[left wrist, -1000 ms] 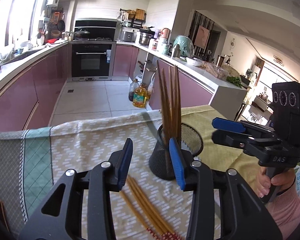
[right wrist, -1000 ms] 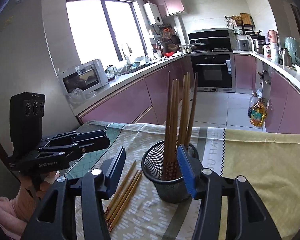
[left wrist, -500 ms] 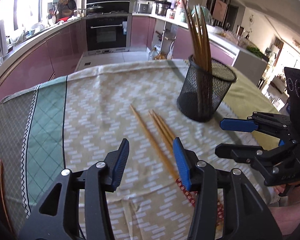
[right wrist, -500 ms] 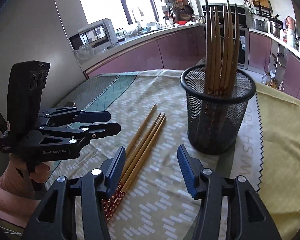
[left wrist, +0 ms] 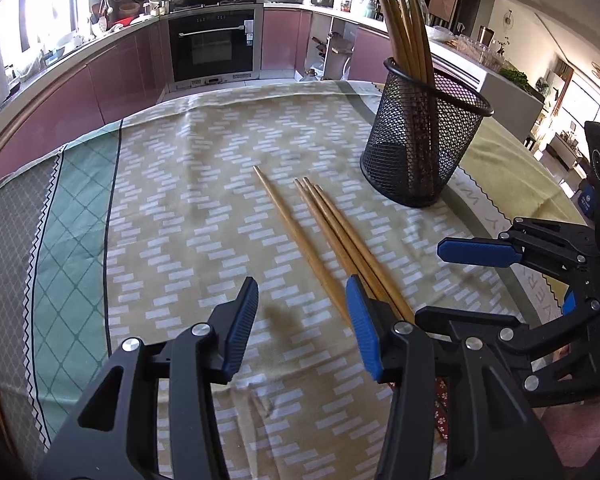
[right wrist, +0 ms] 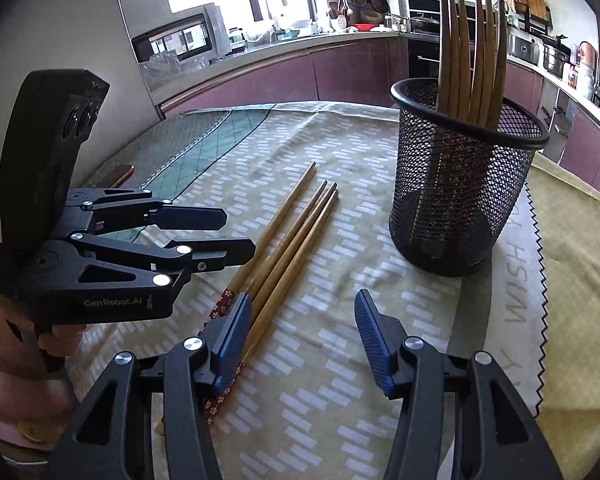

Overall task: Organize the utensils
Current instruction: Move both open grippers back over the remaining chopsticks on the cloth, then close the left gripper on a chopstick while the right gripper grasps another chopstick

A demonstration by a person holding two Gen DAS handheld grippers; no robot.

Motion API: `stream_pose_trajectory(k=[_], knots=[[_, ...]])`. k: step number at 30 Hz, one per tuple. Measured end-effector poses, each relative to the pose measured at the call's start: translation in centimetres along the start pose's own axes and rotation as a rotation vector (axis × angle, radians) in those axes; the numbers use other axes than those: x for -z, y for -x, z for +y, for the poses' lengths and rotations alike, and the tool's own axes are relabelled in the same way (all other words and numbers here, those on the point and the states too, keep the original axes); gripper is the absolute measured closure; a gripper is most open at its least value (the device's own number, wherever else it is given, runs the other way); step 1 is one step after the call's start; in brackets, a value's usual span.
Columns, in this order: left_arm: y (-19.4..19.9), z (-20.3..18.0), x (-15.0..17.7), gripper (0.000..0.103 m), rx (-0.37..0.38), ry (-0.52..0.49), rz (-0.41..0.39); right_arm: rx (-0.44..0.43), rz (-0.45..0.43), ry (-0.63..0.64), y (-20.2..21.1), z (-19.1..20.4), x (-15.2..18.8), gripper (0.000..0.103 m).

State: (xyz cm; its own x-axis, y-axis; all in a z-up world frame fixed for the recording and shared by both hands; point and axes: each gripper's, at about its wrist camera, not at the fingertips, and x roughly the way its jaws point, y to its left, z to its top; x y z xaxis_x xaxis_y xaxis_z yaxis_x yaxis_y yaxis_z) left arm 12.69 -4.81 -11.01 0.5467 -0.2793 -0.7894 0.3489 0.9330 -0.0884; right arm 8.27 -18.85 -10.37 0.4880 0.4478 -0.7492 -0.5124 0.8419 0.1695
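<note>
Tools (left wrist: 302, 312) just beside loose chopsticks (left wrist: 332, 236)

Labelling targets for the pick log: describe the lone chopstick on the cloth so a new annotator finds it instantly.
Start at the black mesh holder standing on the patterned tablecloth, with chopsticks upright in it. Beside its base four loose chopsticks lie flat; three of them lie bunched together. The target is the single chopstick lying apart from that bunch, on the side away from the holder, with bare cloth between.

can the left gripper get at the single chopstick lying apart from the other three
Probably yes. The left gripper has open, empty jaws just short of the single chopstick, and only bare tablecloth lies between. The three chopsticks beside it are close, so aim matters.
</note>
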Motion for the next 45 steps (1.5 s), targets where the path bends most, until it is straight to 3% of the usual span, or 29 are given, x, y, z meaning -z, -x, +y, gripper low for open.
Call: stream_pose_trajectory(k=[14, 19, 27, 33, 42, 45], knots=[[-1.2, -0.9, -0.3, 0.057, -0.015, -0.037, 0.022, 0.026, 0.022, 0.015, -0.9, 0.4, 0.0, 0.052], [-1.1, -0.7, -0.2, 0.066, -0.007, -0.032, 0.024, 0.027, 0.029, 0.019, -0.9, 0.3, -0.2, 0.056], [-1.0, -0.4, 0.0, 0.068, 0.004, -0.025, 0.026, 0.055, 0.043, 0.038, -1.7, 0.8, -0.5, 0.058], [-0.9, -0.2, 0.0, 0.073, 0.006, -0.021, 0.026, 0.062, 0.043, 0.026, -1.7, 0.2, -0.5, 0.074], [-1.5, -0.1, -0.9, 0.073, 0.001, -0.010, 0.028, 0.066, 0.032, 0.005, -2.4, 0.0, -1.1, 0.074], [-1.8, -0.2, -1.2, 0.078, -0.011, -0.001, 0.027, 0.069, 0.027, -0.022, -2.3, -0.4, -1.2, 0.082]])
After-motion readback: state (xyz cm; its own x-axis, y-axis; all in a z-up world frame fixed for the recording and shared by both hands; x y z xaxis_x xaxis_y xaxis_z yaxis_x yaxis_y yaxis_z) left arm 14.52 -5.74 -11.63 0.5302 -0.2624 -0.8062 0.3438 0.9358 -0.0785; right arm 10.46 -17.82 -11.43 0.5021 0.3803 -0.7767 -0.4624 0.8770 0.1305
